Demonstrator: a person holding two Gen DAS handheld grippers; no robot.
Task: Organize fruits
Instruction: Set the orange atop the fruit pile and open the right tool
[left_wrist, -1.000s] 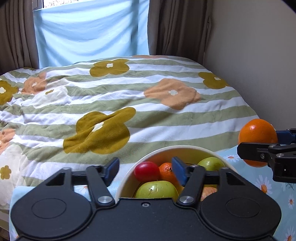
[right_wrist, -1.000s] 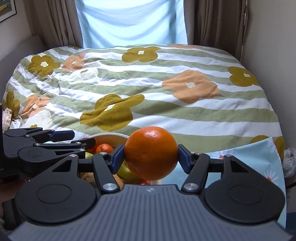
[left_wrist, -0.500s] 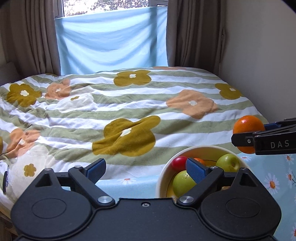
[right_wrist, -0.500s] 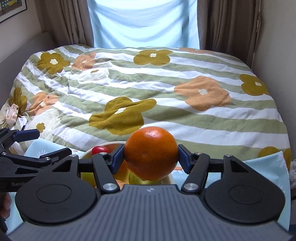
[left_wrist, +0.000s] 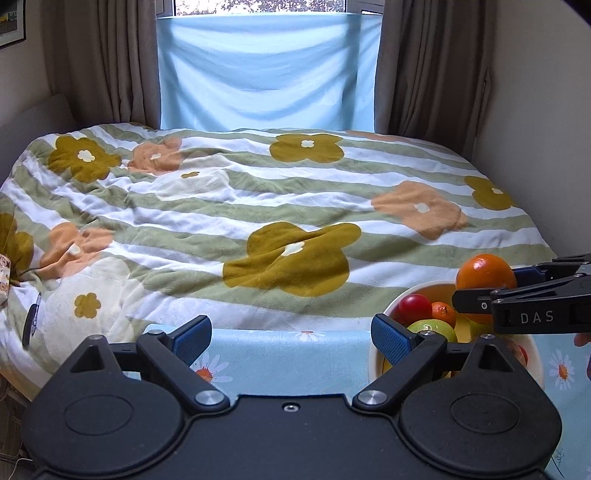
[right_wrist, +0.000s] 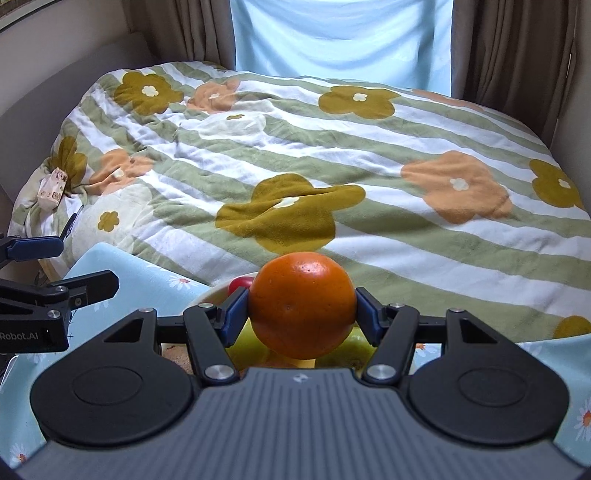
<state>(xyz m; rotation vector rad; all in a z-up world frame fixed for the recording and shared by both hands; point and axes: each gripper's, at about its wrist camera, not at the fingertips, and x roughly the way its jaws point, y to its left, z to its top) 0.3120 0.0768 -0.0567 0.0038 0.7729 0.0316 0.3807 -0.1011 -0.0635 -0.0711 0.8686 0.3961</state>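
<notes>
My right gripper (right_wrist: 302, 312) is shut on a large orange (right_wrist: 302, 304) and holds it above a white bowl (right_wrist: 212, 293). In the left wrist view the same orange (left_wrist: 484, 280) hangs over the bowl (left_wrist: 417, 291), which holds a red fruit (left_wrist: 413, 308), a small orange fruit (left_wrist: 443, 313) and a green apple (left_wrist: 432, 329). My left gripper (left_wrist: 291, 334) is open and empty, to the left of the bowl over the light blue daisy cloth (left_wrist: 288, 350). It also shows in the right wrist view (right_wrist: 59, 266) at the far left.
A bed with a striped flower quilt (left_wrist: 258, 206) fills the space beyond the cloth. Curtains and a blue-covered window (left_wrist: 258, 66) stand behind it. A wall (left_wrist: 546, 110) runs along the right. A pen (left_wrist: 31, 319) lies at the quilt's left edge.
My left gripper has drawn back and to the left, away from the bowl, and opened wider. My right gripper has carried the orange leftward to above the bowl.
</notes>
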